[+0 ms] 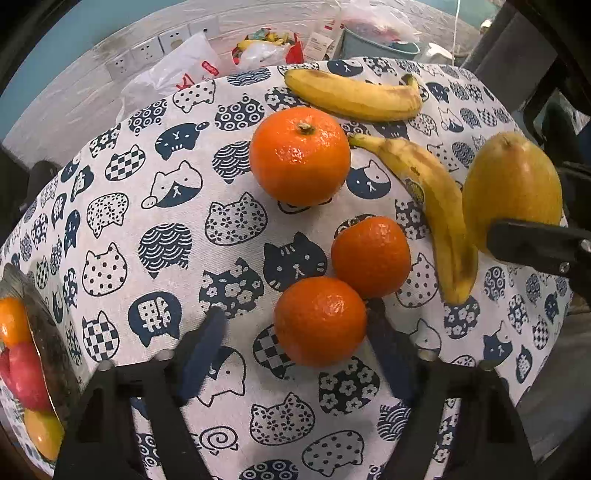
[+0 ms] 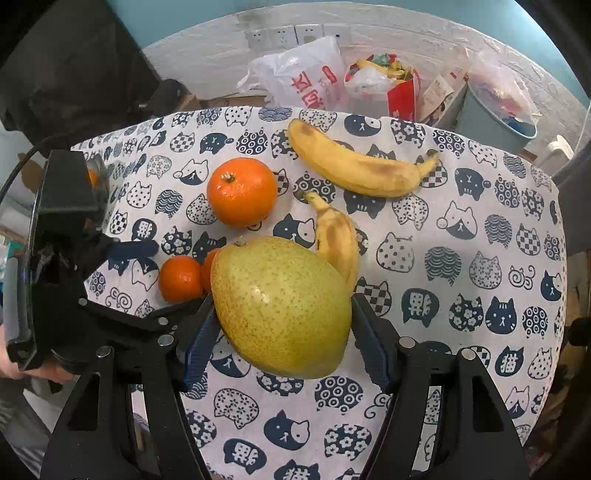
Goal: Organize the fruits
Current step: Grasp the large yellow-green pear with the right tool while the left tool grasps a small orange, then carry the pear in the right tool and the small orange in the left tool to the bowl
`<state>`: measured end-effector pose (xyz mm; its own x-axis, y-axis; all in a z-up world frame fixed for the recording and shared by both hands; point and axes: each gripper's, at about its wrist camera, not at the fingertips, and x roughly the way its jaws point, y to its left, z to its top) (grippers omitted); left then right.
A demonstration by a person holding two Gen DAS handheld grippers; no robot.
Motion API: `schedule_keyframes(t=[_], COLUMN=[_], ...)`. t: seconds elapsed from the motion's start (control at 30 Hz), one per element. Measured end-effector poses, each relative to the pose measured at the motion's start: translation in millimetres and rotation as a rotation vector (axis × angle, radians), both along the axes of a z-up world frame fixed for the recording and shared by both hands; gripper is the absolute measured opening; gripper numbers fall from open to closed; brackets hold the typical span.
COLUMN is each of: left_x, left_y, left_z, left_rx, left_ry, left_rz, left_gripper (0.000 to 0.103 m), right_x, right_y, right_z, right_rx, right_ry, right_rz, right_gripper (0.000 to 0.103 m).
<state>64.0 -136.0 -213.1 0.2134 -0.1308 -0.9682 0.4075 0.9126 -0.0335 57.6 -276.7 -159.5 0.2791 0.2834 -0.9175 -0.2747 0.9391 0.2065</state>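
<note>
- Left wrist view looks steeply down on a table under a cat-print cloth (image 1: 122, 206); the left gripper (image 1: 295, 328) straddles the nearest small mandarin (image 1: 320, 320); its right finger (image 1: 388, 343) lies against the fruit's side, the left finger (image 1: 203, 343) stands clear of it with bare cloth between, so the fingers are apart and not clamped
- a second small mandarin (image 1: 371, 256) touches the first on its far side; a larger orange (image 1: 300, 156) with its stem upward sits farther back, apart from both
- one banana (image 1: 436, 210) runs from beside the orange toward the near right; another banana (image 1: 351, 96) lies crosswise near the far edge of the cloth
- at the left edge a clear-walled container (image 1: 48, 339) holds orange, red and yellow fruit; its exact shape cannot be told
- Right wrist view: the right gripper (image 2: 282, 325) has both blue pads pressed on the sides of a yellow-green pear (image 2: 280, 306), fingers closed on it; the pear appears lifted off the cloth, hiding part of the nearer banana and one mandarin
- the same pear shows at the right of the left view, with a dark fingertip against it
- the left gripper's body and a hand (image 2: 22, 365) on it show at the left of the right view
- behind the table: plastic bags (image 2: 303, 77), a grey-blue bin (image 2: 495, 122), wall sockets (image 2: 295, 35)
</note>
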Motion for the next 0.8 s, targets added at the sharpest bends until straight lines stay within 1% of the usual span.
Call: schedule_keyframes(t=[0.03, 0.07, 0.1, 0.13, 0.3, 0.57, 0.7, 0.8], left_x=[0, 0, -1, -2, -6, -13, -21, -22], left_y=[-1, -2, -2, -3, 0, 24, 41, 52], left_z=[-2, -3, -3, -3, 2, 35, 53, 61], left_rx=[-0.011, -0.018, -0.031, -0.038, -0.011, -0.045, -0.058, -0.075], left_ry=[0.011, 0.017, 0.024, 0.024, -0.018, -0.069, -0.105, -0.119], left_rz=[-0.008, -0.011, -0.017, -0.023, -0.022, 0.037, 0.071, 0.092], left_gripper=[0.066, 0.057, 0.052, 0.05, 0.049, 0.049, 0.049, 0.049], right_x=[0, 0, 0, 1, 2, 3, 3, 3], right_y=[0, 1, 1, 1, 3, 14, 27, 33], right_z=[-1, -1, -2, -2, -1, 11, 24, 30], right_rx=[0.002, 0.003, 0.003, 0.001, -0.002, 0.012, 0.046, 0.063], right_ry=[0.002, 0.005, 0.006, 0.006, 0.002, -0.036, -0.073, -0.085], right_rz=[0.001, 0.001, 0.0, 0.0, 0.001, 0.008, 0.023, 0.03], right_gripper=[0.069, 0.069, 0.069, 0.069, 0.069, 0.069, 0.069, 0.069])
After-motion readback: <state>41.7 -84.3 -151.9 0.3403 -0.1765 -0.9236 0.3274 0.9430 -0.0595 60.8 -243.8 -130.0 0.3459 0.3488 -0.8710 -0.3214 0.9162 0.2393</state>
